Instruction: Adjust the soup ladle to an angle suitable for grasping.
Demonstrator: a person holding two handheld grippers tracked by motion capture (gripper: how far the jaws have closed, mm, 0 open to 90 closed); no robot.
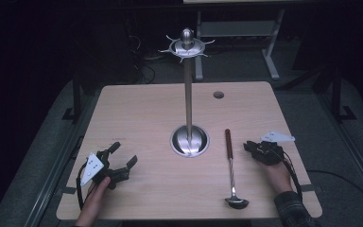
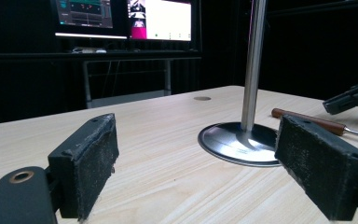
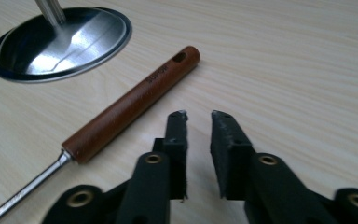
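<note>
Ladle (image 1: 231,170) (small steel bowl, thin metal shaft, turned reddish wooden grip with a hanging hole) lies flat on the pale wood-grain table (image 1: 137,113), at 4 o'clock from the stand's (image 1: 188,94) polished round base. Right gripper (image 1: 250,146), just beside the grip, jaws narrowly parted, empty. Left gripper (image 1: 123,153), at 8 o'clock, rough black pads spread wide.

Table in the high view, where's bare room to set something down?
The table is bare across its far left, behind the left gripper, and between that gripper and the stand base. It is crowded on the right: the ladle lies between base and right gripper.
</note>
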